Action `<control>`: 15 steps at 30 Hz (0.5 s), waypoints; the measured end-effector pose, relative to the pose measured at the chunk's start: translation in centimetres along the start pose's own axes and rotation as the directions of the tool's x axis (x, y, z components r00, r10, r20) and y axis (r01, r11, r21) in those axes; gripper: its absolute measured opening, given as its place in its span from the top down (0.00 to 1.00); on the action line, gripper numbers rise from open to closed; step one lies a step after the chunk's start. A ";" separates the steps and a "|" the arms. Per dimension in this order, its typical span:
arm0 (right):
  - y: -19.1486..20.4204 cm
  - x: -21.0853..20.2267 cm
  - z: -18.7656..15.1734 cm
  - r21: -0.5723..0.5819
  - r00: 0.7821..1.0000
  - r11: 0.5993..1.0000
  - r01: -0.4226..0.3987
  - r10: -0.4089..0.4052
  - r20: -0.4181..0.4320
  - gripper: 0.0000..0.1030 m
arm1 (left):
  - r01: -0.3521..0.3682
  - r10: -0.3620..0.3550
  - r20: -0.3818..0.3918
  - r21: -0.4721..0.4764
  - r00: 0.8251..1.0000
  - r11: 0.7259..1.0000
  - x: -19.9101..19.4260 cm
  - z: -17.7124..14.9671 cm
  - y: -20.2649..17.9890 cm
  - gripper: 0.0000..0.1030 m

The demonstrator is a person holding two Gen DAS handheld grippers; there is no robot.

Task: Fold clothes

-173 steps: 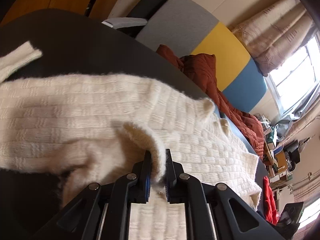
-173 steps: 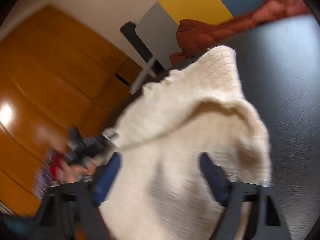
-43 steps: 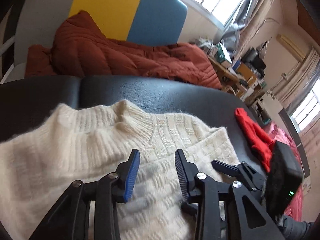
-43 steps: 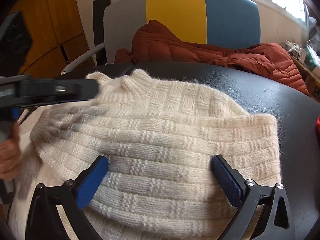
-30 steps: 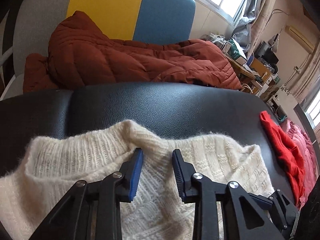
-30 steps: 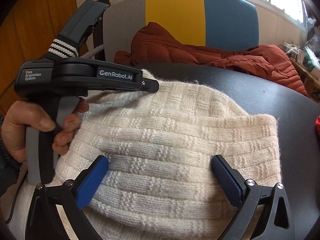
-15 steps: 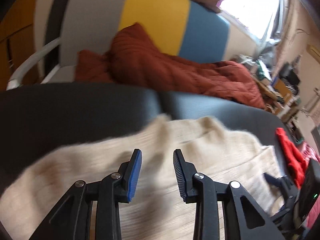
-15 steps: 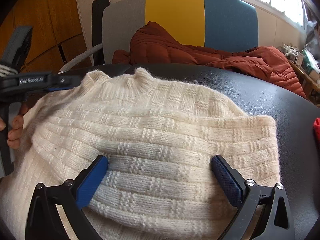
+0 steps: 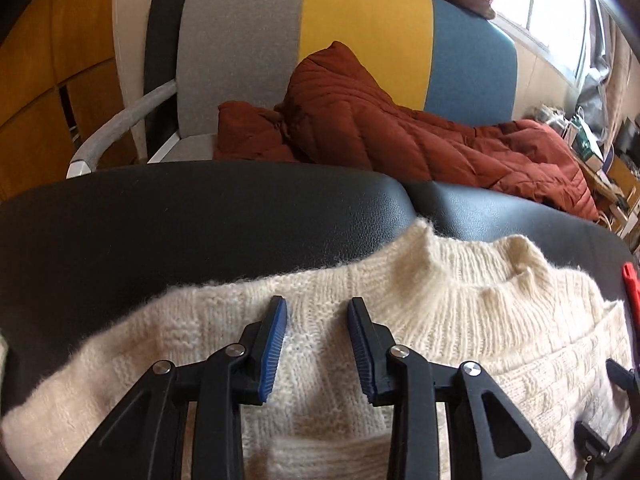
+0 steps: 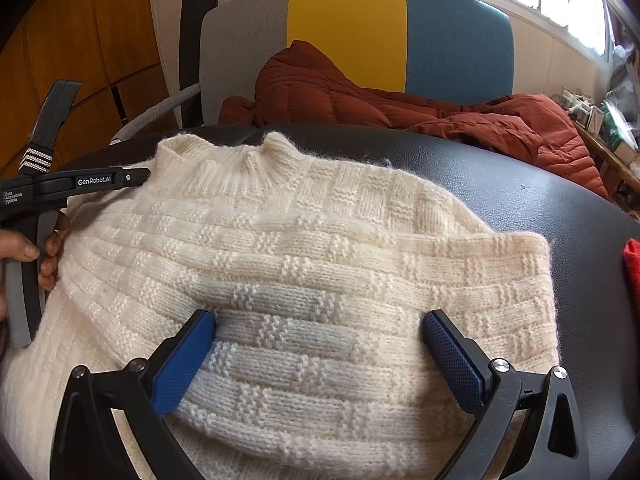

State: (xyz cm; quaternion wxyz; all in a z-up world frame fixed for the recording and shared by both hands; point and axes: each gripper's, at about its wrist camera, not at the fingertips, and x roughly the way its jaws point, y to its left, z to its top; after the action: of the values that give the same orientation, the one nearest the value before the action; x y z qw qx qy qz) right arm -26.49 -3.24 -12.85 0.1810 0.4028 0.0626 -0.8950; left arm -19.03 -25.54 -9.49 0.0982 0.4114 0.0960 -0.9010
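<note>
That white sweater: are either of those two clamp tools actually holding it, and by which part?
Neither. The left gripper hovers over the cream sweater at its shoulder, jaws apart and clamping no fabric. The right gripper has its jaws spread wide over the folded body.

Fuzzy cream basket-knit wool sweater (image 10: pixel 312 264), grained, faintly glossy black leatherette surface (image 10: pixel 560 200), quilted rust jacket (image 10: pixel 400 108), matt woven chair back (image 10: pixel 348 36)

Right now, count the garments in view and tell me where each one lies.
3. The cream sweater lies on the black cushion; the rust quilted jacket is on the chair behind; a red garment sits at the right edge. Others may be hidden.
</note>
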 end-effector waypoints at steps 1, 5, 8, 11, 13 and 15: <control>0.0 0.0 0.0 -0.001 1.000 1.000 0.002 -0.002 0.001 0.00 | 0.013 -0.013 0.001 -0.006 1.000 1.000 -0.1 0.0 0.2 0.68; 0.0 0.0 0.0 -0.004 1.000 1.000 0.006 -0.006 0.002 0.00 | 0.067 -0.066 0.005 -0.115 0.998 0.991 -1.7 -0.4 2.2 0.65; 0.1 0.1 0.1 -0.005 1.000 1.000 0.007 -0.007 0.001 0.00 | 0.006 -0.002 0.024 -0.161 1.000 0.987 -4.0 -1.5 4.2 0.65; 0.0 0.1 0.1 -0.007 1.000 1.000 0.007 -0.007 0.001 0.00 | -0.142 0.149 0.029 -0.153 0.988 0.978 -6.4 -2.5 6.5 0.63; 0.0 0.2 0.2 -0.007 1.000 1.000 0.006 -0.006 0.000 0.00 | -0.254 0.259 0.014 -0.148 0.966 0.956 -8.0 -3.1 8.8 0.60; 0.0 0.2 0.2 -0.007 1.000 1.000 0.007 -0.007 -0.001 0.00 | -0.358 0.358 -0.026 -0.147 0.933 0.922 -9.2 -3.5 11.4 0.58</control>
State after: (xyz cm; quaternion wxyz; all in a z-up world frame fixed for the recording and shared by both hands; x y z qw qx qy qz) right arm -26.74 -3.29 -12.86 0.1792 0.4022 0.0674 -0.8953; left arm -7.67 -34.70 -5.77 0.2917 0.4127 0.0864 -0.8586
